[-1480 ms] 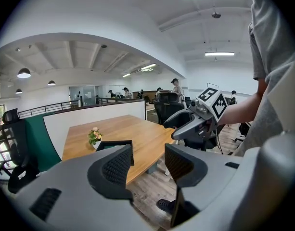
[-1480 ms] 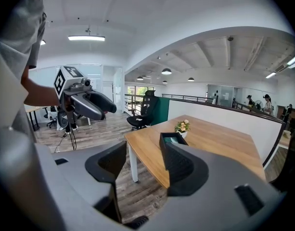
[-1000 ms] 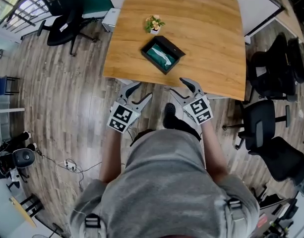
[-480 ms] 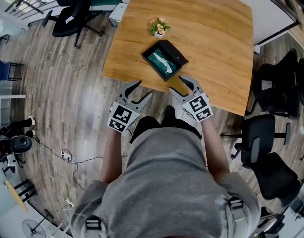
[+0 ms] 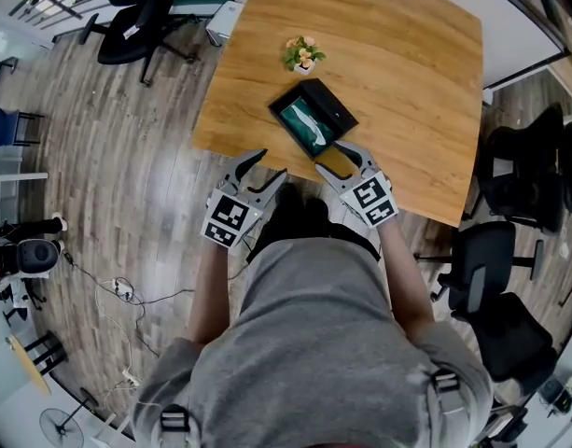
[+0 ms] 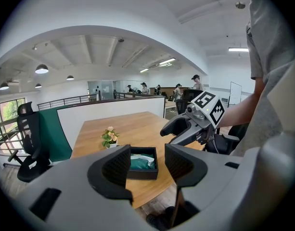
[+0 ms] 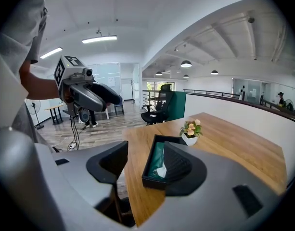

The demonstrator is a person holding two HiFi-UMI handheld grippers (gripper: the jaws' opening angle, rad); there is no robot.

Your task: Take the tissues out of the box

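Note:
A black tissue box with a green pack and a white tissue poking out lies on the wooden table. The box also shows in the left gripper view, and in the right gripper view the box sits just past the jaws. My left gripper hangs open over the floor, short of the table's near edge. At the near edge, close to the box's corner, my right gripper is open with nothing between its jaws. The right gripper is seen from the left gripper view.
A small potted flower stands on the table behind the box. Office chairs crowd the right side, and another chair is at the far left. Cables lie on the wooden floor.
The view has closed in on the table. Both grippers have come forward; the right one now reaches the table's near edge by the box.

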